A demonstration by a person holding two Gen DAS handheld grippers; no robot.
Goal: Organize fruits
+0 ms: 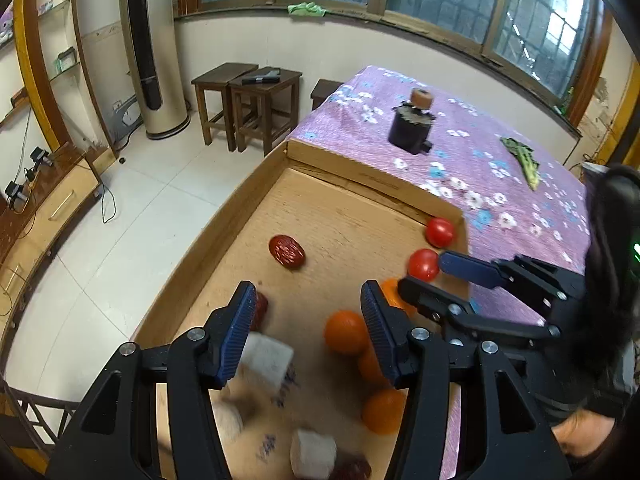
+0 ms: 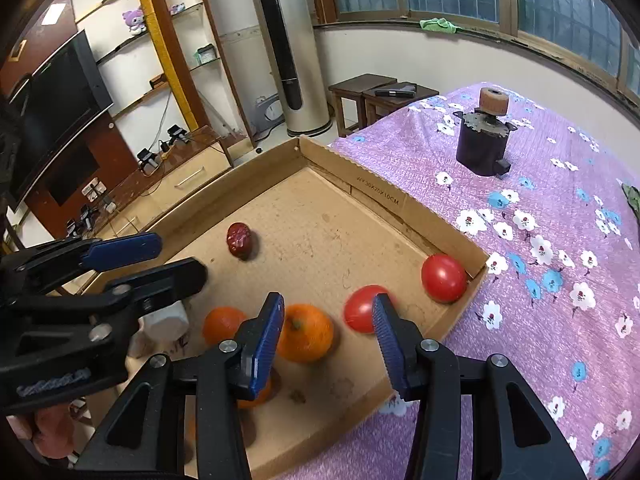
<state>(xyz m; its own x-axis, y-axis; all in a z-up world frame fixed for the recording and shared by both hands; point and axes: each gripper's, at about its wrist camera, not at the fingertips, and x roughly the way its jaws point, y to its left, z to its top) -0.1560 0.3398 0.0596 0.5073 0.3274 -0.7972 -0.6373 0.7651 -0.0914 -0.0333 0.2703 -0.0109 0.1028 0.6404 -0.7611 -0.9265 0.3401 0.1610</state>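
Fruits lie loose in a shallow cardboard box (image 2: 420,208) on a purple flowered cloth (image 2: 540,280): two red tomatoes (image 2: 444,278) at its right wall, several oranges (image 2: 306,332) near the middle, a dark red date (image 2: 239,240) further off to the left, and white cubes (image 1: 266,360) at the near left. The left gripper (image 1: 308,334) hangs over the box with its jaws partly open and nothing pressed between the pads. The right gripper (image 2: 326,334) stands likewise partly open above an orange and a tomato, gripping neither
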